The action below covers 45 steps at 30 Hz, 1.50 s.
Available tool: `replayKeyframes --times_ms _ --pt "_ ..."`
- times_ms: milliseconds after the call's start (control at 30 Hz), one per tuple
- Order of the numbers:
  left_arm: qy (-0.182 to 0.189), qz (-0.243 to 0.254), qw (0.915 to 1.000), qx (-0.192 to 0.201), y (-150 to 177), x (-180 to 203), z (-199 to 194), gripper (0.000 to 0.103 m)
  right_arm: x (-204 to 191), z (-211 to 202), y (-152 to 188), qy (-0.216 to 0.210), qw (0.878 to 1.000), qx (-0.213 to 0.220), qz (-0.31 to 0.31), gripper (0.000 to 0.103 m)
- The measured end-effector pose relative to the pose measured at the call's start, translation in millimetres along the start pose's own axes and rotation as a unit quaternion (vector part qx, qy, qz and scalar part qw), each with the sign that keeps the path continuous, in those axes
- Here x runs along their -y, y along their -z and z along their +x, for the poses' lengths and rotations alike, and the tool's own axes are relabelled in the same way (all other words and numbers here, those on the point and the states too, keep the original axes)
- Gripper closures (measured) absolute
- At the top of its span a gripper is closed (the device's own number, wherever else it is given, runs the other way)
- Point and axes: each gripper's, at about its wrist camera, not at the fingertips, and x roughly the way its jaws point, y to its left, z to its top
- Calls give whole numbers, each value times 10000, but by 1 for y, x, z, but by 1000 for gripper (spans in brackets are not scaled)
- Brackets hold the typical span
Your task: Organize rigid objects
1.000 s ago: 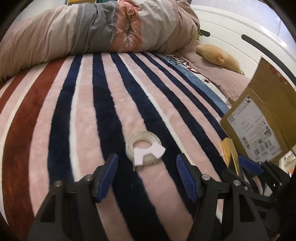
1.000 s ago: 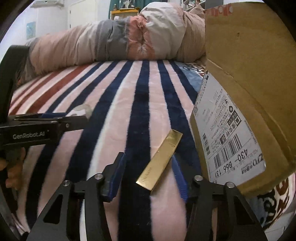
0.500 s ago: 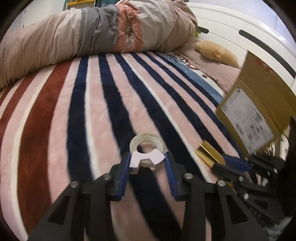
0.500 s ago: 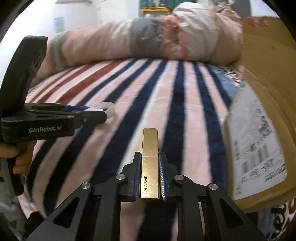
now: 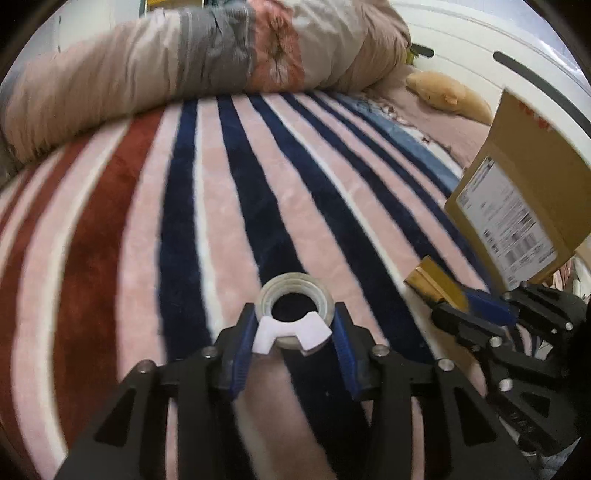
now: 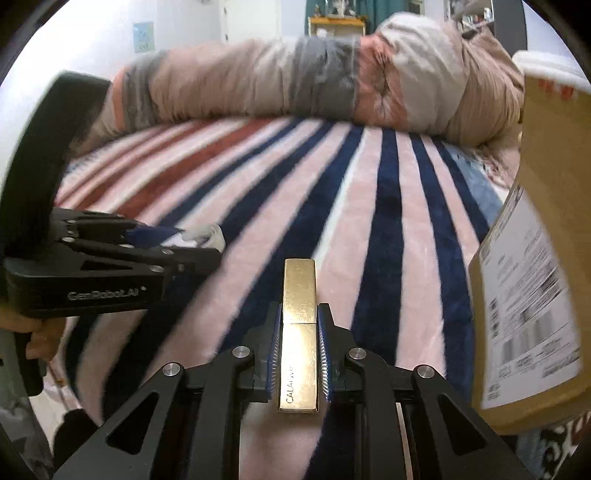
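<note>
A pink blanket (image 5: 229,192) with navy, white and rust-red stripes covers the bed and serves as the landmark here. Along its far edge lies a rolled-up duvet (image 5: 207,70) in beige, grey and salmon panels — bulky, creased, stretching nearly the whole width — and just past the blanket's far right corner a tan plush toy (image 5: 447,94) rests on mauve bedding, with a white headboard (image 5: 480,48) behind it. Beyond the duvet, well back from the blanket, a small yellow table (image 6: 338,23) stands before teal curtains, and a white wall (image 6: 110,40) with a pale blue picture sits to the left.
</note>
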Motion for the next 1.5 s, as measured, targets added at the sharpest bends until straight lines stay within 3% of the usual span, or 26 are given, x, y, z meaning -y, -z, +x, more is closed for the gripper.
replayKeyframes --times_ms 167,300,433,633,733,900,1067,1367,1500 --pt "-145 110 9984 538 -21 19 -70 66 2 -68 -21 -224 9968 765 -116 89" --pt "-16 456 9943 963 -44 59 -119 66 26 -138 -31 -275 9884 1494 -1 89" --pt "343 813 9884 1233 -66 109 -143 66 68 -186 -29 113 9813 1907 256 89" --pt "487 1382 9831 1094 -98 191 -125 66 143 -201 -15 602 9833 1553 736 89" --pt "569 1545 9819 932 -107 218 -104 66 175 -191 -9 610 9846 1309 981 89" --pt "438 1810 9810 544 -123 248 -65 66 194 -167 -9 607 9904 871 882 89" --pt "337 1922 9802 338 -130 259 -39 65 206 -154 -10 563 9909 797 923 89" --pt "218 1991 9789 393 -128 264 -38 43 211 -153 -6 446 9913 766 976 89" --pt "328 1784 9817 575 -128 257 -59 31 205 -157 -9 321 9929 786 829 72"
